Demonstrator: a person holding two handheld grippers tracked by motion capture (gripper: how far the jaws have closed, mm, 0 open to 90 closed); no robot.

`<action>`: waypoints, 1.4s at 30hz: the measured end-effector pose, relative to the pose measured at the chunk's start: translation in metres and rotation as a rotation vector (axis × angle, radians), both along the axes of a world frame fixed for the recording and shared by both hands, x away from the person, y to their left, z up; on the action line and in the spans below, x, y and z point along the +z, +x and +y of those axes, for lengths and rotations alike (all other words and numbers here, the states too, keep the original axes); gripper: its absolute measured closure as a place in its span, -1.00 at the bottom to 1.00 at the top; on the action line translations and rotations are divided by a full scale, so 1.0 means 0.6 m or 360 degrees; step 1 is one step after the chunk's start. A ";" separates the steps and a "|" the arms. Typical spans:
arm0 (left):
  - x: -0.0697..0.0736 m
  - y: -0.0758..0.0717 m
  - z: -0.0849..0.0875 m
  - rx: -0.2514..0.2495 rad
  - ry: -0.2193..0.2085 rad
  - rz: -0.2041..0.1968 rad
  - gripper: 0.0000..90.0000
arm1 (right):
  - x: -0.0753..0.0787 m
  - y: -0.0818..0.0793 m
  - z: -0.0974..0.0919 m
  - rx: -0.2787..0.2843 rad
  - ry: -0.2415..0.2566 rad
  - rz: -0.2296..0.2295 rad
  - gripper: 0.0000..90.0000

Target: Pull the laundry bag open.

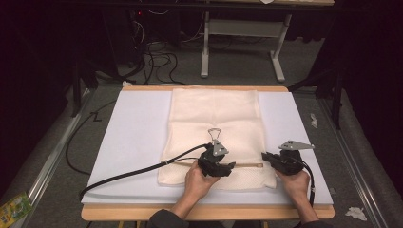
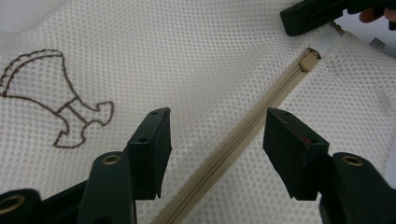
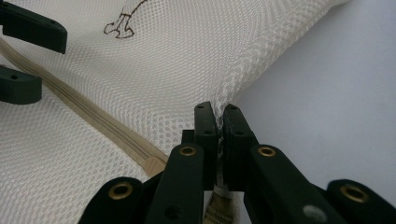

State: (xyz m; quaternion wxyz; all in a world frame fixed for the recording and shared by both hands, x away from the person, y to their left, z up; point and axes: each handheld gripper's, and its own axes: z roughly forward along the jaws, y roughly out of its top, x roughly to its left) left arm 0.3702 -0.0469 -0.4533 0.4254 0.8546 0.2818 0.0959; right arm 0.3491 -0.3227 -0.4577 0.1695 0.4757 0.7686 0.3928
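A cream mesh bag point(image 1: 214, 114) lies flat on the white board point(image 1: 133, 142), with a tan zipper point(image 1: 247, 165) running across its near end. My left gripper point(image 1: 230, 166) hovers open over the bag; in the left gripper view its jaws point(image 2: 217, 135) stand one on each side of the zipper point(image 2: 280, 91), without touching it. The zipper slider point(image 2: 308, 60) sits at the far end of the zipper. My right gripper point(image 1: 265, 156) is at the bag's right edge, by that end. In the right gripper view its jaws point(image 3: 218, 119) are shut on a pinch of the mesh bag point(image 3: 187, 56).
A brown stitched motif point(image 2: 56, 102) marks the mesh beside the left gripper. The left gripper's black cable point(image 1: 133, 171) trails left across the board. The wooden table edge point(image 1: 209, 213) runs along the front. A white desk frame point(image 1: 242, 28) and floor cables stand beyond the table.
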 end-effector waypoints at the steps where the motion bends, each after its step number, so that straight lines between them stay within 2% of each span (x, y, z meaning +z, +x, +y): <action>1: 0.001 0.000 -0.004 -0.0005 0.0000 -0.0002 -0.04 | 0.003 -0.001 -0.001 0.0007 0.0004 -0.0004 0.95; 3: 0.002 -0.002 -0.014 -0.0015 -0.0005 -0.0007 -0.03 | 0.004 -0.002 -0.001 0.0004 0.0011 -0.0007 0.95; 5: 0.001 -0.002 -0.022 -0.0024 -0.0049 0.0023 0.00 | 0.005 -0.003 -0.003 0.0010 0.0027 0.0004 0.95; 6: 0.001 -0.003 -0.024 -0.0017 -0.0040 0.0017 0.01 | 0.005 -0.003 -0.003 0.0009 0.0036 0.0009 0.95; 7: 0.001 -0.009 -0.031 -0.0028 0.0007 -0.0044 0.03 | 0.006 -0.004 -0.003 0.0008 0.0038 0.0005 0.95; 10: 0.000 -0.018 -0.038 -0.0059 0.0017 -0.0064 0.04 | 0.006 -0.003 -0.002 0.0010 0.0048 0.0003 0.95; 14: -0.003 -0.018 -0.042 -0.0071 -0.0062 -0.0018 0.09 | 0.007 -0.004 -0.002 0.0015 0.0043 0.0008 0.95; 15: -0.006 -0.018 -0.045 -0.0078 -0.0090 0.0012 0.10 | 0.008 -0.005 -0.002 0.0021 0.0048 0.0008 0.95; 17: -0.009 -0.020 -0.048 -0.0085 -0.0109 0.0027 0.17 | 0.009 -0.007 -0.003 0.0029 0.0061 0.0006 0.95; 18: -0.010 -0.022 -0.050 -0.0092 -0.0103 0.0023 0.21 | 0.009 -0.007 -0.003 0.0031 0.0066 0.0010 0.95; 20: -0.012 -0.029 -0.060 -0.0126 -0.0049 -0.0006 0.25 | 0.011 -0.005 -0.004 0.0037 0.0070 0.0007 0.95; 21: -0.012 -0.032 -0.064 -0.0136 -0.0046 -0.0008 0.25 | 0.012 -0.005 -0.003 0.0033 0.0081 0.0006 0.95; 23: -0.010 -0.032 -0.068 -0.0134 -0.0082 0.0013 0.25 | 0.013 -0.005 -0.001 0.0033 0.0092 0.0000 0.95; 28: -0.011 -0.035 -0.078 -0.0150 -0.0098 0.0014 0.31 | 0.014 -0.006 -0.002 0.0030 0.0116 0.0002 0.96; 31: -0.014 -0.047 -0.093 -0.0190 -0.0046 -0.0032 0.35 | 0.016 -0.008 -0.003 0.0033 0.0132 -0.0003 0.96; 33: -0.016 -0.048 -0.101 -0.0208 -0.0028 -0.0032 0.36 | 0.018 -0.009 -0.002 0.0045 0.0125 -0.0012 0.96; 35: -0.020 -0.044 -0.105 -0.0190 -0.0036 -0.0005 0.36 | 0.019 -0.009 -0.001 0.0052 0.0134 -0.0018 0.96; 41: -0.024 -0.039 -0.110 -0.0161 -0.0065 0.0000 0.35 | 0.025 -0.009 0.002 0.0075 0.0149 -0.0019 0.96; 42: -0.024 -0.040 -0.111 -0.0159 -0.0064 -0.0017 0.36 | 0.027 -0.009 0.003 0.0074 0.0162 -0.0011 0.96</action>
